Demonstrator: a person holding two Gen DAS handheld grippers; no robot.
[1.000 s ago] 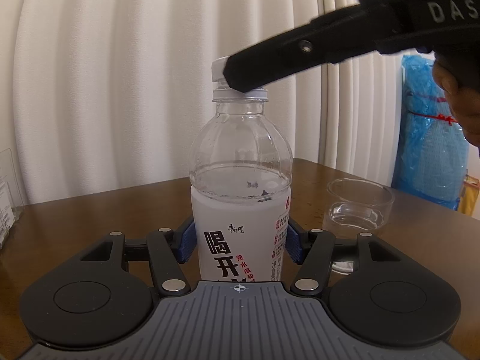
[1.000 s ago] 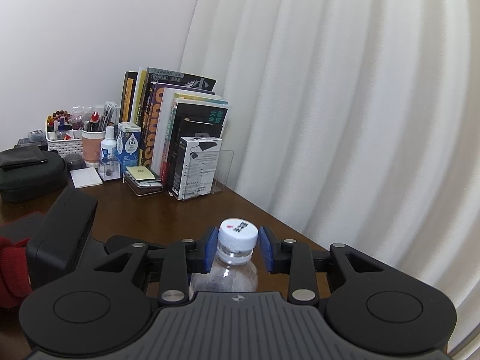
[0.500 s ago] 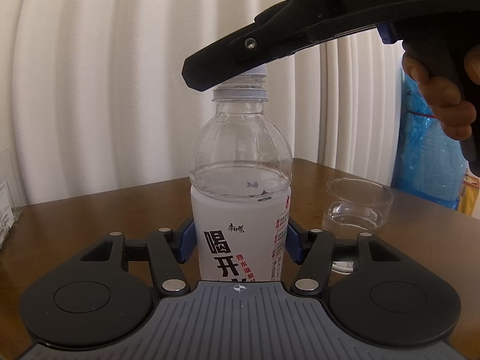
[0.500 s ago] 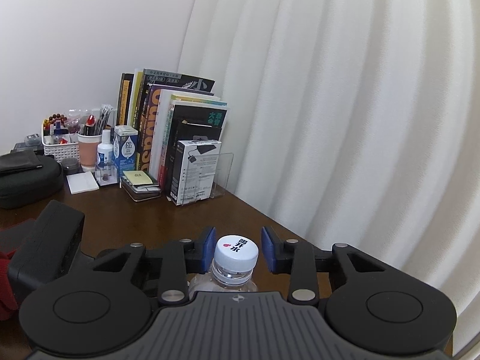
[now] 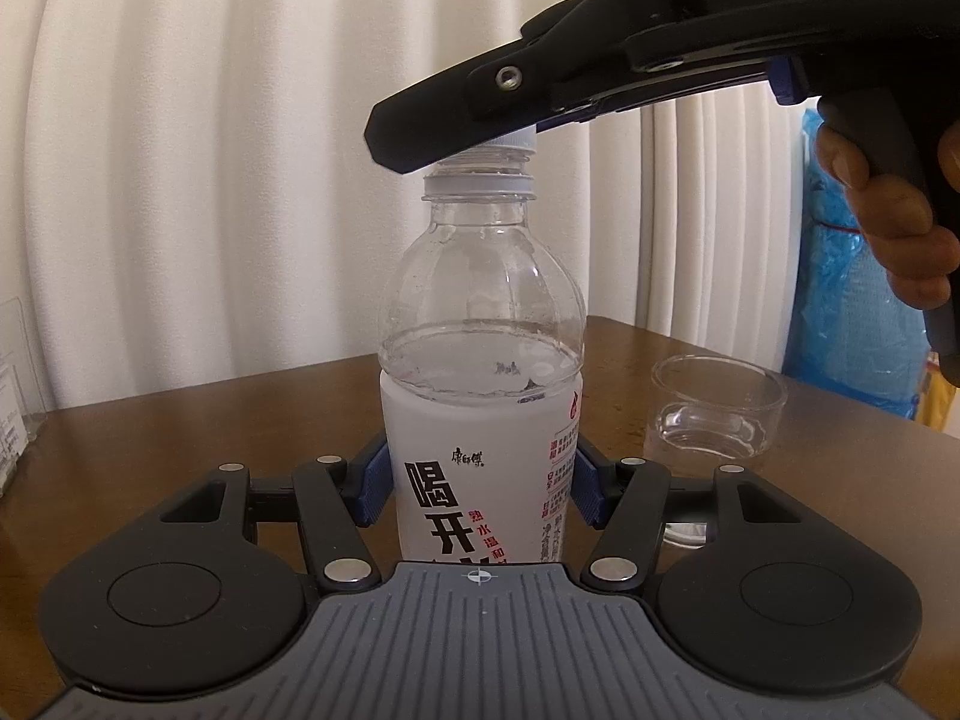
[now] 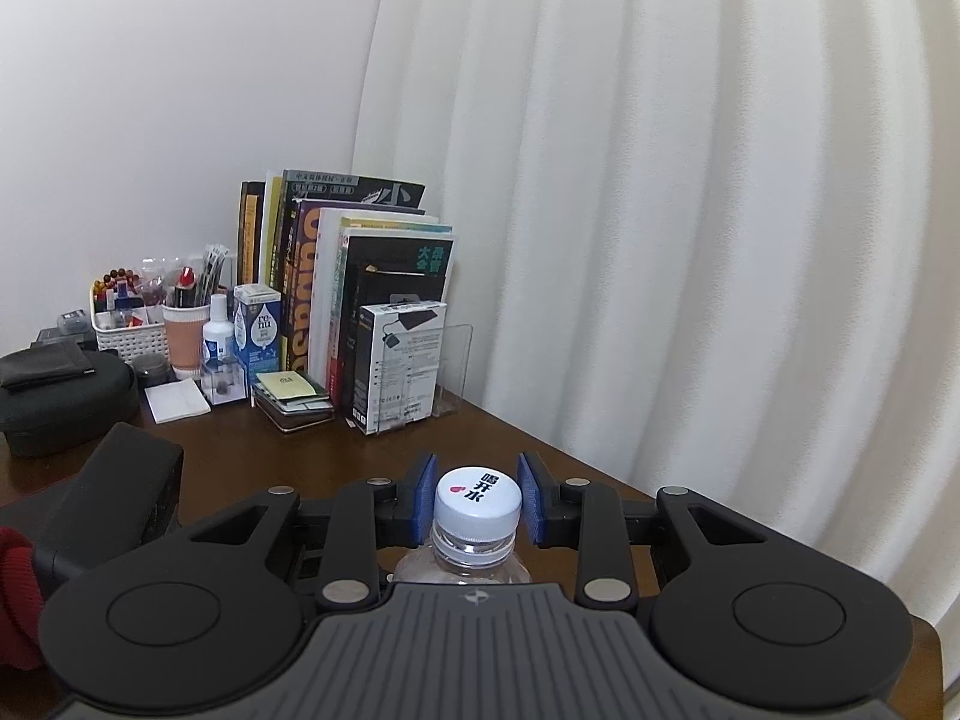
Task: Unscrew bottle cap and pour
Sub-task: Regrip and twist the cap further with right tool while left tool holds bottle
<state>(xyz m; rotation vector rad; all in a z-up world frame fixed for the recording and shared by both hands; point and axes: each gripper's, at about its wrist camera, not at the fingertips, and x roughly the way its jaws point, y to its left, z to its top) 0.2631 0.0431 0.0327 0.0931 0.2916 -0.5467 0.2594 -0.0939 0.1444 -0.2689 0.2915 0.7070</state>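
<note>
Where it sat screwed, cap now rises.

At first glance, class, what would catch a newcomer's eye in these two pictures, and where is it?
The labelled water bottle stands upright at centre, clamped at its label by the left gripper. Above, the right gripper brackets its white cap, blue pads beside it with slight gaps. A clear glass cup waits to the bottle's right on the brown table.

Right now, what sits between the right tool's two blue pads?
The white cap, on the bottle neck, sits between the right tool pads, slim gaps either side. The right wrist view shows it.
</note>
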